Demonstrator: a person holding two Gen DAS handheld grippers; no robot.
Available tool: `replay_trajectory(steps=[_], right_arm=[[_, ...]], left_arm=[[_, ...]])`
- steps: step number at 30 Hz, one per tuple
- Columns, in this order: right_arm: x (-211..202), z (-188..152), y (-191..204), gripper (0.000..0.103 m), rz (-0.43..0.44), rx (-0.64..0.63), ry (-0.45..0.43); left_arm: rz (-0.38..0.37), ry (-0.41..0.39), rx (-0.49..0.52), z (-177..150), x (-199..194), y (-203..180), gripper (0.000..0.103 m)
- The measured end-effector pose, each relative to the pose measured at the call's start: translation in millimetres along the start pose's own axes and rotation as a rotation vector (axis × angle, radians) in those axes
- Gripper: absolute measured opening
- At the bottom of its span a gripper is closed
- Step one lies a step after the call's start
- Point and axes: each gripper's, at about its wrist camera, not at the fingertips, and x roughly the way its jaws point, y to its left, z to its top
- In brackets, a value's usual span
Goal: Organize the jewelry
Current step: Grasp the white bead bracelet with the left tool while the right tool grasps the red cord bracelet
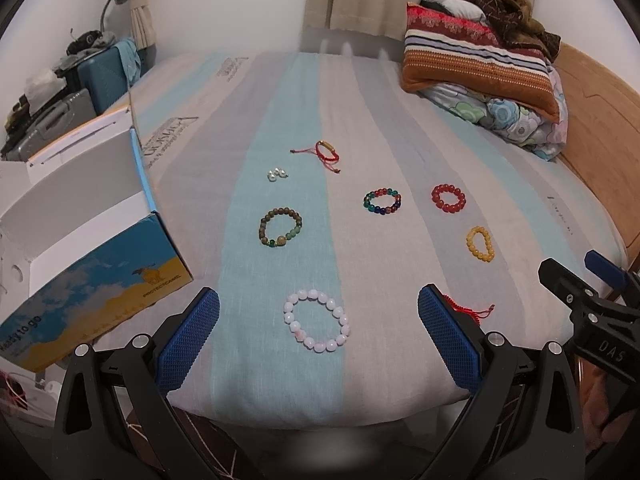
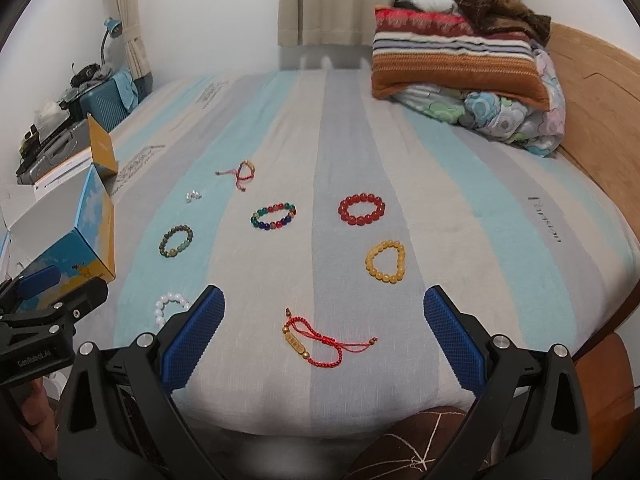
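Several bracelets lie spread on a striped bed. A pale pink bead bracelet [image 1: 316, 320] rests just ahead of my left gripper [image 1: 319, 336], which is open and empty. A red cord bracelet with a gold bar [image 2: 320, 340] lies between the fingers of my right gripper [image 2: 324, 332], also open and empty. Farther out are a yellow bead bracelet [image 2: 386, 261], a red bead bracelet [image 2: 362, 208], a multicolour one [image 2: 274, 216], a brown-green one [image 2: 176, 241], a second red cord bracelet [image 2: 243, 172] and small pearl pieces [image 2: 193, 197].
An open blue-and-yellow cardboard box [image 1: 80, 240] sits at the bed's left edge. Folded pillows and blankets [image 2: 460, 64] are stacked at the far right by a wooden headboard [image 2: 600, 92]. Suitcases and clutter [image 1: 60, 92] stand beyond the left side.
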Motion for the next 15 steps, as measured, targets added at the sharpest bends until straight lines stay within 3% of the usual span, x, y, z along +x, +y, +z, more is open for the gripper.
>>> replay_trajectory(steps=[15], right_arm=[[84, -2, -20, 0.096, 0.045, 0.016, 0.192]], left_arm=[[0.004, 0.143, 0.031, -7, 87, 13, 0.097]])
